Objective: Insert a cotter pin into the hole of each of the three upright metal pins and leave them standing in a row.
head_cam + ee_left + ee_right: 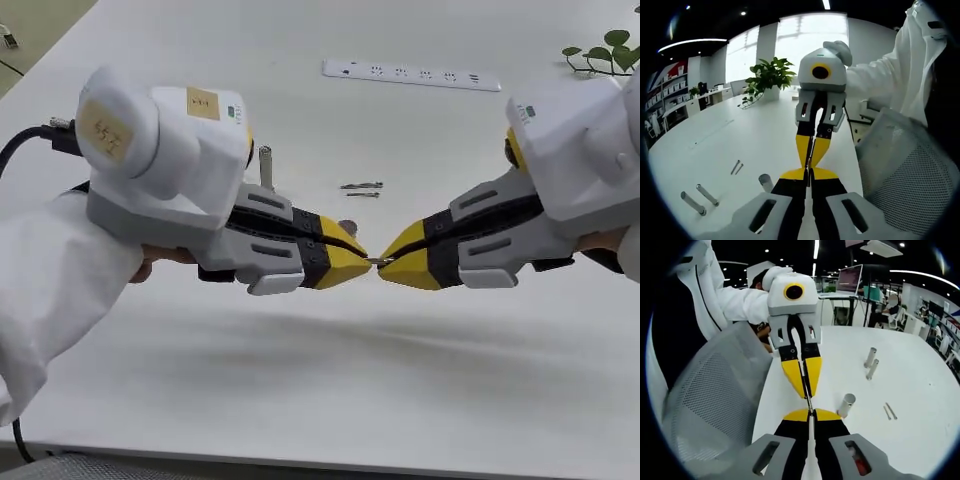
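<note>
Though its sticker (105,130) blurs, left gripper (353,263) and right gripper (393,263) clamp one cotter pin (377,261).

Yellow tips on both, black behind them, pale grey and white shells: that's the left hand-held gripper (360,262) and the right hand-held gripper (387,266). A pale yellow sticker (104,130) sits on the left one. A thin silver cotter pin (375,261) lies between the tips. The tabletop (300,370) is plain white, the power strip (411,74) white too. The metal pins (870,357) are dull silver-grey. Green leaves (605,50), white sleeve (50,280).
</note>
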`<state>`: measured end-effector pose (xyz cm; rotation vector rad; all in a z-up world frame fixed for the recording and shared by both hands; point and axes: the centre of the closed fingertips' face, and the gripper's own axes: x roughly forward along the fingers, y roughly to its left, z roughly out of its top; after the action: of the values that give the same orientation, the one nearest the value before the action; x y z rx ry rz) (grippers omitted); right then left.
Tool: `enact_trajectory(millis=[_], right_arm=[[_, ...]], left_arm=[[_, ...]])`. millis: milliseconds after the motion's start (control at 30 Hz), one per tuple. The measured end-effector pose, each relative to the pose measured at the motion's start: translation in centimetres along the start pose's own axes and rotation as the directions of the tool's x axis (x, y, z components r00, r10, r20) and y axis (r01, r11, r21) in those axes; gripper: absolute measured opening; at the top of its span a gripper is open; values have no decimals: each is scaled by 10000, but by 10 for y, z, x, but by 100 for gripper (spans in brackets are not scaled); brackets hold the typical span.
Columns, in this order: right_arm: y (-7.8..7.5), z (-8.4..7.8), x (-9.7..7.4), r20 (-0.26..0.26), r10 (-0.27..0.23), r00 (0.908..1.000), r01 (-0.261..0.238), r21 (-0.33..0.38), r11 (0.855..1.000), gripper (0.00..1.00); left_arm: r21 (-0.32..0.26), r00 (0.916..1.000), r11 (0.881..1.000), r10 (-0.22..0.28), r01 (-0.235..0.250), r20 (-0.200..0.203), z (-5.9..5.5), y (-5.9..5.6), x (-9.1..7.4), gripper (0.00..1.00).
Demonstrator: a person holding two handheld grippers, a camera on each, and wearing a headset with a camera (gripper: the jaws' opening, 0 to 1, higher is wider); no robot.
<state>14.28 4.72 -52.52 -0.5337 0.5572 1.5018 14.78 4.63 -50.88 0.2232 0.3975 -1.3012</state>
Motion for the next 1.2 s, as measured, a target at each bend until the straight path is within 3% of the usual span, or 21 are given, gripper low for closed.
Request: enact_trajectory(millis=[133, 433, 600, 800, 1000, 1200], right_arm=[[-3, -1, -1, -40, -110, 9999, 111, 157, 9998, 0], [-11, -7, -1, -217, -368, 9991, 373, 215, 9991, 0], [-24, -19, -4, -554, -828, 9950, 843, 249, 9961, 0], [-39, -24, -8, -546, -1179, 9915, 1206, 479, 9916, 0], [-56, -41, -10, -1026, -1521, 9830, 1593, 658, 9850, 0], [-62, -53, -7, -1341, -1503, 9795, 1593, 594, 9854, 0]], left_arm=[[-373, 9999, 9993, 92, -90, 66, 1, 2, 1, 0], [-235, 9983, 9982, 562, -559, 145, 0, 12, 4, 4], [-393, 9945, 9937, 1046, -1046, -19, -5, 27, 2, 5], [-168, 9804, 9805, 1955, -1960, -248, -11, 52, -1, 16], [-260, 9789, 9792, 1999, -2011, -436, -16, 63, 4, 21], [-184, 9815, 9834, 1791, -1807, -672, -21, 66, 13, 20]])
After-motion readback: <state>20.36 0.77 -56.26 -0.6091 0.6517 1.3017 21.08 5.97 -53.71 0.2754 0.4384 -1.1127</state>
